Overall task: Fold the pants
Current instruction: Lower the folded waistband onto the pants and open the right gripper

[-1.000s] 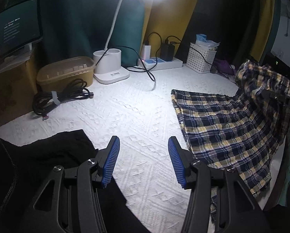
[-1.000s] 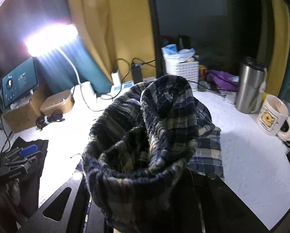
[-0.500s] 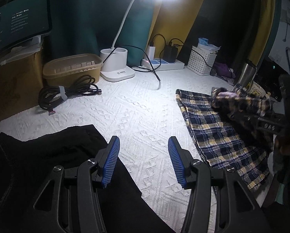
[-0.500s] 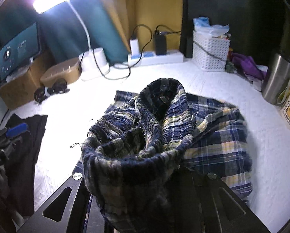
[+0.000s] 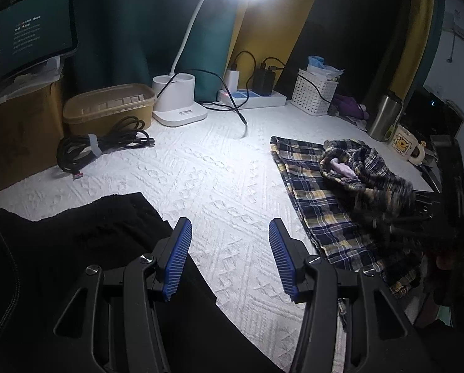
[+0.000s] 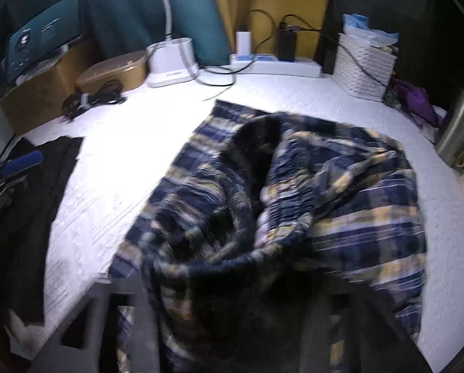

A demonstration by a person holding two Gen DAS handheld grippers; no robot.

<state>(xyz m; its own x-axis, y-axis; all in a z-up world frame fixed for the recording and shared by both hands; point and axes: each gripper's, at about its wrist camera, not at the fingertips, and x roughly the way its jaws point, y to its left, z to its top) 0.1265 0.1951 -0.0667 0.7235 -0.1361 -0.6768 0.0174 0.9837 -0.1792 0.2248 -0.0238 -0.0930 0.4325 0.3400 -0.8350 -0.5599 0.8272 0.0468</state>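
The plaid pants (image 5: 322, 205) are spread on the white textured table (image 5: 201, 171) at its right side, with the waistband end bunched in a heap on top of the flat part. The right gripper (image 6: 232, 304) is seen low behind that heap; its fingers are opening, the bunched cloth is draped over them, and a pressing grip cannot be told through the blur. The left gripper (image 5: 227, 258) is held over the table beside a black garment (image 5: 76, 242), its blue-padded fingers (image 5: 177, 258) moderately parted with nothing between them.
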